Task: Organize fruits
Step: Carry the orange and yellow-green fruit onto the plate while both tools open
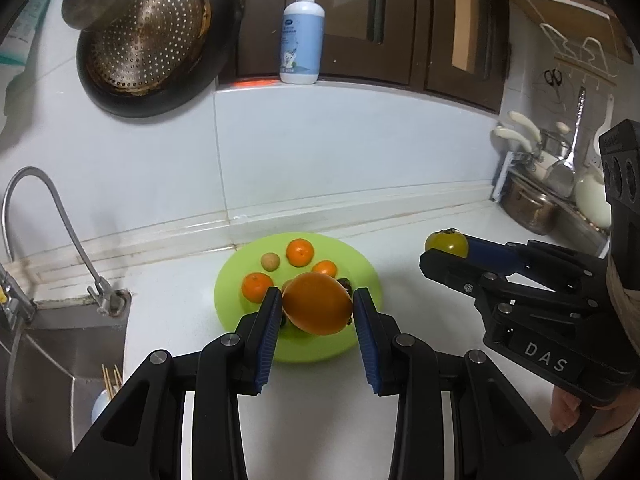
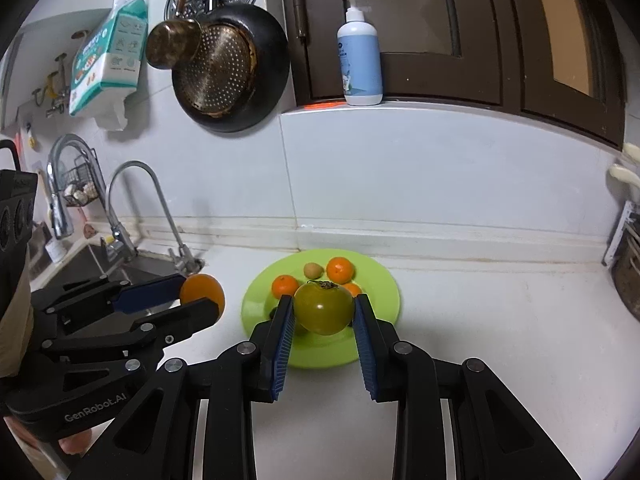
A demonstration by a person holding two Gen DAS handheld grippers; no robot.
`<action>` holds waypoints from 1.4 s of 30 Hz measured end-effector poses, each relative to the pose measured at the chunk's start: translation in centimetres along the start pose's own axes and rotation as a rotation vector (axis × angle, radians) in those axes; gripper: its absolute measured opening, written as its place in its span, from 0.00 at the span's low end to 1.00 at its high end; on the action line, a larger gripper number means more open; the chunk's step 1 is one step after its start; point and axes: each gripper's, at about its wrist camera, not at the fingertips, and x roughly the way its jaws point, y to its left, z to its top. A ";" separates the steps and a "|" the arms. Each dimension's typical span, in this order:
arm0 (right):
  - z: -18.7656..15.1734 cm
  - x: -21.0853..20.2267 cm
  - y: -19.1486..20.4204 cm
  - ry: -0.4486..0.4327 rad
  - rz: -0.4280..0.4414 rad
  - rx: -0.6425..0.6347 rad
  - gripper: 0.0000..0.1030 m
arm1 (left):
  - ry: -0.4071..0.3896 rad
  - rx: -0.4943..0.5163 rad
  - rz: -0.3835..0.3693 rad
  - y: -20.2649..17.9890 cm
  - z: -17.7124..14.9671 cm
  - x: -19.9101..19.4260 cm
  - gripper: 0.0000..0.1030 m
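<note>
My left gripper (image 1: 317, 308) is shut on a large orange fruit (image 1: 318, 304) and holds it above the near side of a green plate (image 1: 232, 280). The same fruit (image 2: 202, 290) and left gripper (image 2: 192, 300) show at the left of the right wrist view. My right gripper (image 2: 324, 312) is shut on a yellow-green persimmon (image 2: 325, 307), held above the green plate (image 2: 260, 300). In the left wrist view this persimmon (image 1: 446, 243) is right of the plate. On the plate lie three small tangerines (image 1: 300, 252) and a small tan fruit (image 1: 270, 261).
A steel sink (image 1: 60, 344) with a curved tap (image 1: 52, 208) lies left of the plate. A soap bottle (image 1: 302, 36) stands on the ledge above. A strainer in a black pan (image 1: 152, 40) hangs on the wall. Pots and utensils (image 1: 552, 184) stand at the right.
</note>
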 end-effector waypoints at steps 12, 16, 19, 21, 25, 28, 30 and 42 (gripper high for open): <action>1.3 6.5 -1.3 0.091 0.005 -0.005 0.30 | 0.083 0.010 -0.037 2.0 2.1 6.3 0.35; 1.5 8.8 -2.0 0.129 0.000 0.000 0.30 | 0.117 0.008 -0.039 2.9 2.6 8.6 0.35; 1.6 10.4 -2.6 0.159 -0.009 0.001 0.30 | 0.134 0.020 -0.033 3.4 2.9 10.3 0.35; 1.4 11.7 -3.0 0.182 -0.018 -0.001 0.30 | 0.144 0.023 -0.031 3.7 3.1 11.4 0.35; 1.3 14.0 -3.9 0.228 -0.017 0.011 0.30 | 0.163 0.034 -0.016 4.2 3.4 13.7 0.35; 1.1 15.5 -4.5 0.251 -0.018 0.016 0.30 | 0.182 0.033 -0.009 4.7 3.3 15.3 0.35; 1.0 16.2 -4.9 0.262 -0.017 0.019 0.30 | 0.194 0.031 -0.007 4.8 3.2 16.4 0.35; 0.3 18.4 -5.6 0.288 0.011 0.030 0.30 | 0.213 0.041 -0.003 4.4 3.1 18.7 0.38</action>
